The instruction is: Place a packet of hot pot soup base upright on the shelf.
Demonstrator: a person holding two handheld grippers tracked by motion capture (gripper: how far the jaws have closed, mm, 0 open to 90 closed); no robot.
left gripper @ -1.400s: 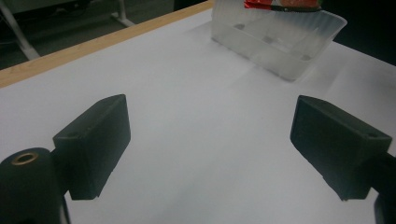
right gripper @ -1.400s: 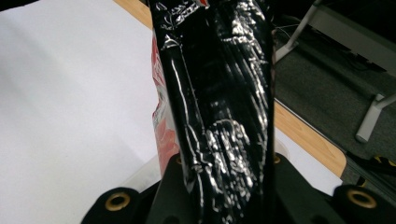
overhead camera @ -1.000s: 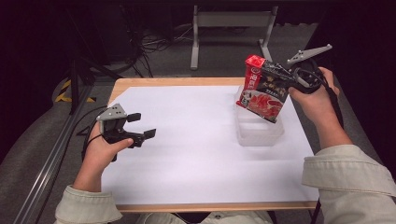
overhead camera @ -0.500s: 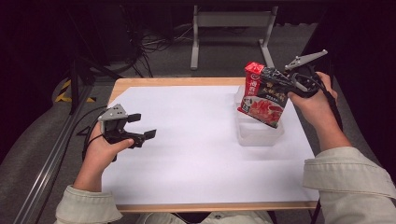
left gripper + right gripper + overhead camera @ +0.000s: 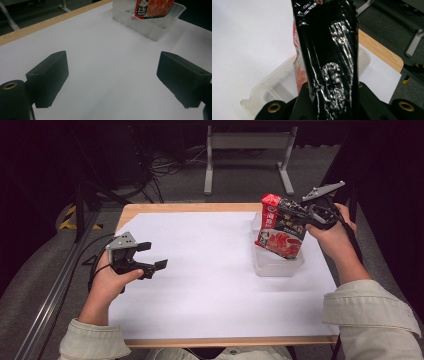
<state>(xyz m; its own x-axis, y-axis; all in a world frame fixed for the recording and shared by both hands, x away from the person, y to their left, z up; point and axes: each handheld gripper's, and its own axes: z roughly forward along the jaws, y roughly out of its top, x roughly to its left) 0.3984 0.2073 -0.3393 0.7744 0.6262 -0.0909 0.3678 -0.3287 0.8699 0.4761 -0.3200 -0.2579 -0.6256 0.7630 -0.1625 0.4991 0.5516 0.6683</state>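
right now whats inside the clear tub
The lower end of the red and black packet dips into the tub, tilted, held by the right claw. The tub floor beside it looks bare; the part under the packet is covered.

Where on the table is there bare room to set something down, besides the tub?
Free: the white sheet between the left gripper and the clear tub, and the near strip toward the table's front edge. Crowded: the far right, where the right gripper holds the red-and-black packet over the tub.
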